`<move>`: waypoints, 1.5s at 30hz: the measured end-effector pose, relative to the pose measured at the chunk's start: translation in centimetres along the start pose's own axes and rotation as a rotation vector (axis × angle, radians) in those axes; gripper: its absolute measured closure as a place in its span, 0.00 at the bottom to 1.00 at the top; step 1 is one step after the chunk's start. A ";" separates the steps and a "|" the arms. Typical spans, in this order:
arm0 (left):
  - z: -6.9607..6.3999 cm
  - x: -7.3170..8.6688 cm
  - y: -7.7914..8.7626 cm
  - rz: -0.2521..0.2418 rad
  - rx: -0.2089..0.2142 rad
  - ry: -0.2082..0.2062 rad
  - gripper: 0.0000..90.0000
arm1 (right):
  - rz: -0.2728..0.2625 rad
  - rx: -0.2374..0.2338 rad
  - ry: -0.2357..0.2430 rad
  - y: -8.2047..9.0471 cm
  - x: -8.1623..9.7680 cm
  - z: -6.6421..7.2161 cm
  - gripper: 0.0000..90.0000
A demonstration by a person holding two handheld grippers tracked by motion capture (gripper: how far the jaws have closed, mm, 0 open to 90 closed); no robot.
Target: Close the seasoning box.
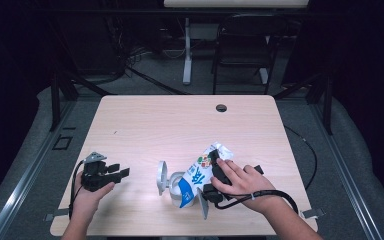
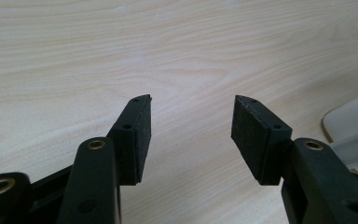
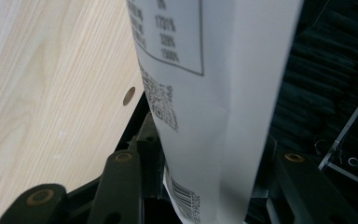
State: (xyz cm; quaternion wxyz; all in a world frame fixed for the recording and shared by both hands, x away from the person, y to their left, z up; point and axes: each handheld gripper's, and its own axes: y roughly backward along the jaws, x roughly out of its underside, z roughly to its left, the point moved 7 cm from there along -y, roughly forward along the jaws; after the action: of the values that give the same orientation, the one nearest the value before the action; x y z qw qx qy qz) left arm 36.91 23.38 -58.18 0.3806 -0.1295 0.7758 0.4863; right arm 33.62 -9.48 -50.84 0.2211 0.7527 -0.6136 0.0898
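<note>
A white and blue printed bag (image 1: 200, 175) leans tilted, its lower end over a white round container (image 1: 175, 194) whose lid (image 1: 162, 177) stands open. My right gripper (image 1: 211, 176) is shut on the bag from the right side. In the right gripper view the bag's white back (image 3: 214, 93), with a printed table, a code square and a barcode, sits pinched between the jaws of the right gripper (image 3: 207, 144). At the table's left my left gripper (image 1: 120, 171) rests open, holding nothing. In the left gripper view the left gripper (image 2: 191, 105) has bare wood between its pads (image 2: 142, 126).
The light wooden table (image 1: 180, 125) has a round cable hole (image 1: 221, 108) near its far edge. A dark chair (image 1: 245, 45) and a white table leg (image 1: 187, 50) stand beyond it. The white lid's edge (image 2: 354, 126) lies to the right of the left gripper.
</note>
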 end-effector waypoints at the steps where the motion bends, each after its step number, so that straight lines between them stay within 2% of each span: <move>1: 0.0 0.0 0.0 0.000 0.000 0.000 0.53 | 0.001 0.000 0.000 0.0 0.0 0.0 0.66; 13: 0.0 0.0 0.0 0.000 0.002 0.000 0.53 | 0.000 0.009 0.004 0.1 0.0 -0.1 0.67; 29: 0.0 0.1 -0.1 0.006 0.002 -0.002 0.53 | -0.003 0.000 -0.028 0.1 0.1 0.2 0.67; 35: 0.1 0.1 -0.1 0.007 0.001 -0.002 0.53 | -0.005 -0.012 -0.048 0.1 0.2 0.5 0.67; 45: 0.1 0.2 -0.2 0.008 -0.002 -0.002 0.53 | -0.014 -0.016 -0.111 0.2 0.3 1.0 0.68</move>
State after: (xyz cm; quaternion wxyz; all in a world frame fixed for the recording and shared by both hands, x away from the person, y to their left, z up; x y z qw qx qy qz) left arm 36.94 23.35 -58.49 0.3794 -0.1263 0.7755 0.4886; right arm 33.40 -10.19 -51.57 0.1932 0.7589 -0.6205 0.0416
